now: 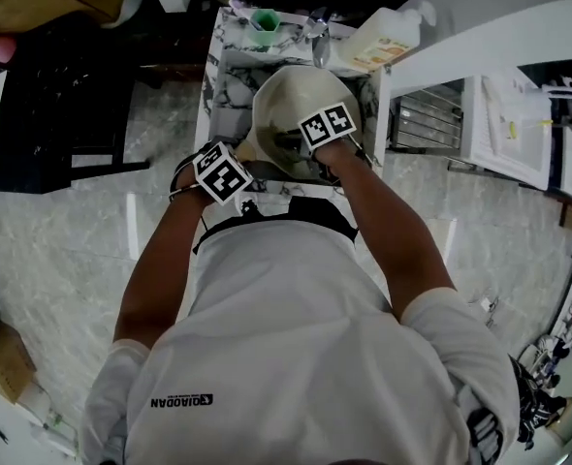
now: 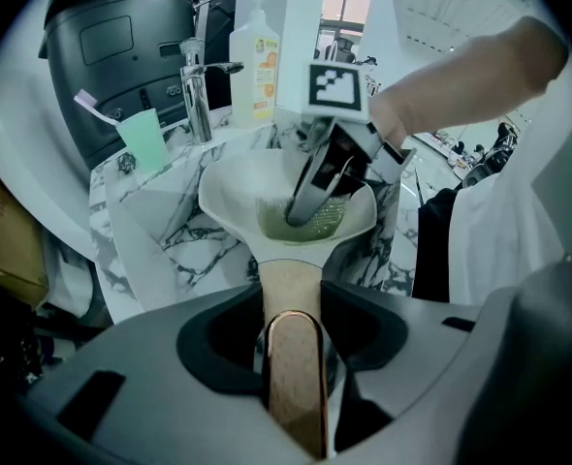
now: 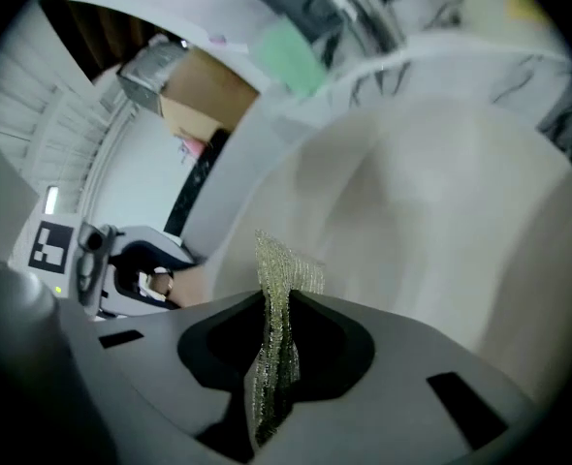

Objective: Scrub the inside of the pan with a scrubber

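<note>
Seen from above, a person in a white T-shirt (image 1: 296, 356) stood at a small marble-patterned sink (image 1: 224, 71) with a gripper in each hand. A cream-coloured pan (image 1: 291, 114) was held over the basin, its open side facing up. The left gripper (image 2: 292, 323) was clamped shut on the pan's pale wooden handle (image 2: 288, 284), which ran straight back between its jaws. The bowl of the pan lay ahead of it, tipped slightly toward the camera. The right gripper (image 3: 274, 318) reached down into the pan from the far side. Its jaws were pinched tight on a scrubber (image 3: 282, 284) — a thin, glittery, greenish mesh pad that stood up on edge between them. In the left gripper view the lower end of the scrubber was pressed against the inside bottom of the pan, over a greenish patch there. The right gripper view was filled mostly by the pan's smooth pale inner wall. Behind the pan, at the back of the sink, stood a chrome tap (image 2: 197, 85). Just left of the tap was a green cup (image 2: 143, 136) with a toothbrush (image 2: 85, 100) in it, and to its right was a bottle of dish soap (image 2: 254, 61). A brown cardboard box (image 3: 208, 90) sat off to the side.
</note>
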A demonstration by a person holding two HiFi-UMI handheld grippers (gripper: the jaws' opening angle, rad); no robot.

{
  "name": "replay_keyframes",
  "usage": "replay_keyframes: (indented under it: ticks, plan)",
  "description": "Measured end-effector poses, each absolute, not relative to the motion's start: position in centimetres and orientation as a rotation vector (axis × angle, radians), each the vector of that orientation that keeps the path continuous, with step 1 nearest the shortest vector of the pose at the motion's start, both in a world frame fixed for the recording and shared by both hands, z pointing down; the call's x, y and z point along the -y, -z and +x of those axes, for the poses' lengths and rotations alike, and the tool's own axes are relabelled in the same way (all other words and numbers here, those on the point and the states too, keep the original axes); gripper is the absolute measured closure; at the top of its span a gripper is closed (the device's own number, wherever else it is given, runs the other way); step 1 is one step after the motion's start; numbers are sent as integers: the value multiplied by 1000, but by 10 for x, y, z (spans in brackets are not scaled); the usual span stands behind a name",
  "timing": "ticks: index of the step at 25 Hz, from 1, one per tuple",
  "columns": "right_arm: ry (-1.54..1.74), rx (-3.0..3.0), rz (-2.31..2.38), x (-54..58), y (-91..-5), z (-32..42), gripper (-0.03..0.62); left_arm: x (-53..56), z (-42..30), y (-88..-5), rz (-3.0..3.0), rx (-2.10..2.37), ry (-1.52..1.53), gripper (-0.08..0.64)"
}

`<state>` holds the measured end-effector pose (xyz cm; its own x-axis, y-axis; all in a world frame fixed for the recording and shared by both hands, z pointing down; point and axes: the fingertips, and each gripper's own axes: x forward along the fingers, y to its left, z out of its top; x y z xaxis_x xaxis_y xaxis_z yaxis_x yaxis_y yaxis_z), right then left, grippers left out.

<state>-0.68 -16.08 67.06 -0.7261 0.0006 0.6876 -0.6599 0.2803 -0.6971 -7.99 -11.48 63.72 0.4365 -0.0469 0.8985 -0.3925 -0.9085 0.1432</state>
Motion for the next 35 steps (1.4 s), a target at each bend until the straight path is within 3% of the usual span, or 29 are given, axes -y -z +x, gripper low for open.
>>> replay_keyframes:
  ticks: [7,14,20,30,35]
  plan:
    - [-1154,2352,1095,159,-562,39,508,113,-76,-638,2379,402,-1481,362]
    - [-1151,2535,1348,119,-488,60,508,113,-75,-638,2418,416,-1506,362]
    - [-1069,2541,1529,91,-479,80,508,114,-76,-638,2519,476,-1550,360]
    - [-830,2615,1405,11,-425,85,514,85,-83,-497,2726,918,-970,365]
    - [-723,2658,1353,-45,-399,88,514,9,-57,-457,2538,959,-583,538]
